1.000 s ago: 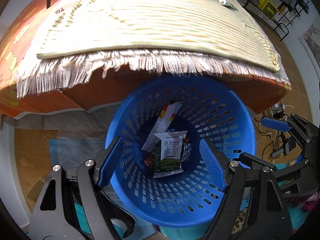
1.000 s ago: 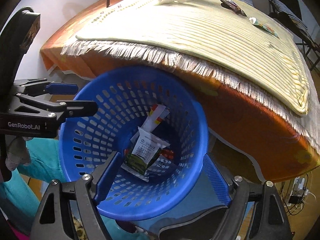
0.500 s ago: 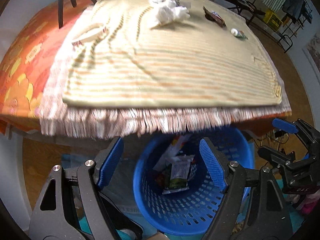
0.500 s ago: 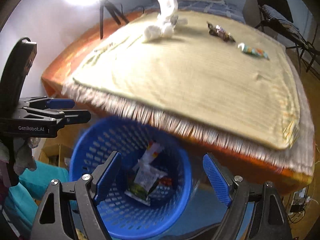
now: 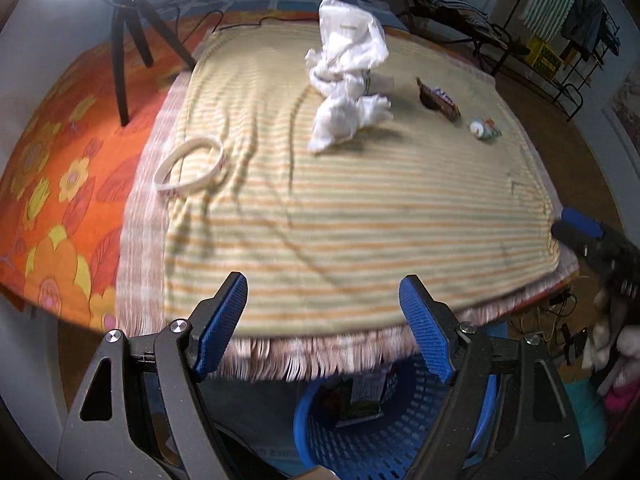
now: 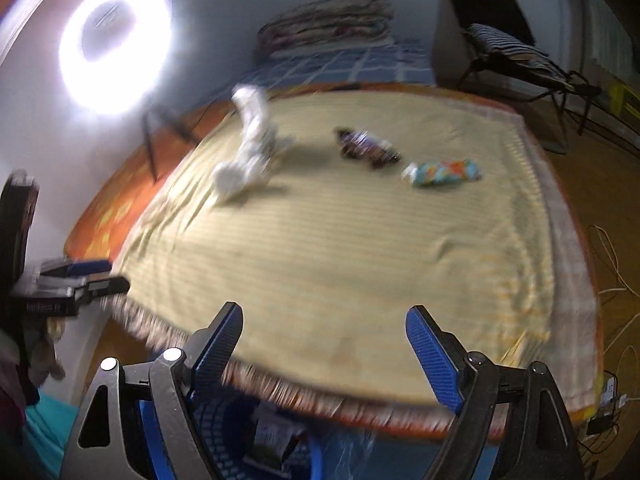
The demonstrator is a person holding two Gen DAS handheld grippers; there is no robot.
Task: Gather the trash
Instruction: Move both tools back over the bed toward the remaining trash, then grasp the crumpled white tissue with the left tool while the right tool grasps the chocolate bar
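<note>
Crumpled white paper lies on the striped cloth far ahead, also in the right wrist view. A dark candy wrapper and a small colourful wrapper lie to its right. A white tape ring lies at the left. The blue basket with wrappers inside stands below the table's near edge. My left gripper is open and empty above the edge. My right gripper is open and empty too.
A striped, fringed cloth covers an orange flowered tablecloth. A black tripod stands at the back left and a ring light shines behind. A chair and cables are at the right.
Both grippers have risen from over the basket and tilted up, so the table top now fills both views and the basket has dropped to the bottom edge. Both stay open.
</note>
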